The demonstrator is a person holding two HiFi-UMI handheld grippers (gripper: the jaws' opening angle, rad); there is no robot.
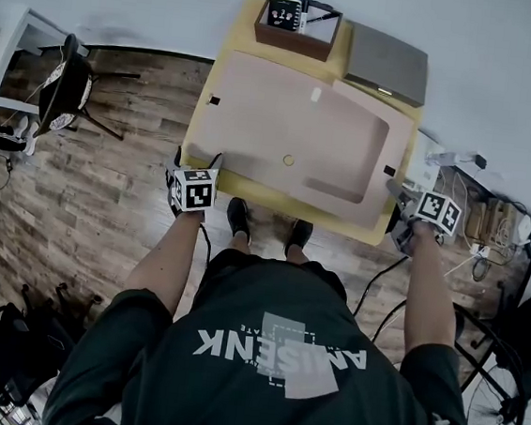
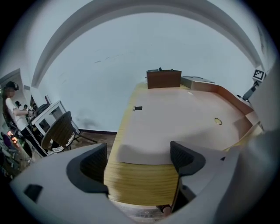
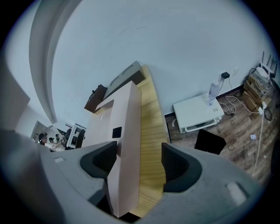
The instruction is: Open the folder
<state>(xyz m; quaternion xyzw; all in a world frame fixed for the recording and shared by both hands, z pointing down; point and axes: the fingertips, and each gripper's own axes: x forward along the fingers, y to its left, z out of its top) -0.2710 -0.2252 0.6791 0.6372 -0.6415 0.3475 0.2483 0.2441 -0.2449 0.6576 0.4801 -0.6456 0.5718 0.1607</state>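
Observation:
A large pale pink folder (image 1: 293, 125) lies shut across the wooden table (image 1: 229, 38), with a small round clasp (image 1: 289, 160) near its front edge. My left gripper (image 1: 197, 160) is at the table's near left corner. In the left gripper view its jaws (image 2: 138, 153) stand wide open over the folder's corner (image 2: 183, 118) and the wooden edge, gripping nothing. My right gripper (image 1: 397, 197) is at the folder's right edge. Its jaws (image 3: 133, 157) straddle that edge (image 3: 127, 118), which sits raised beside the left pad, while a strip of wood shows before the right pad.
A brown box (image 1: 297, 26) with small items and a grey flat case (image 1: 387, 64) stand at the table's far end. A dark chair (image 1: 66, 87) is on the left. A white device (image 3: 199, 113) and cables (image 1: 500, 222) lie on the floor at the right.

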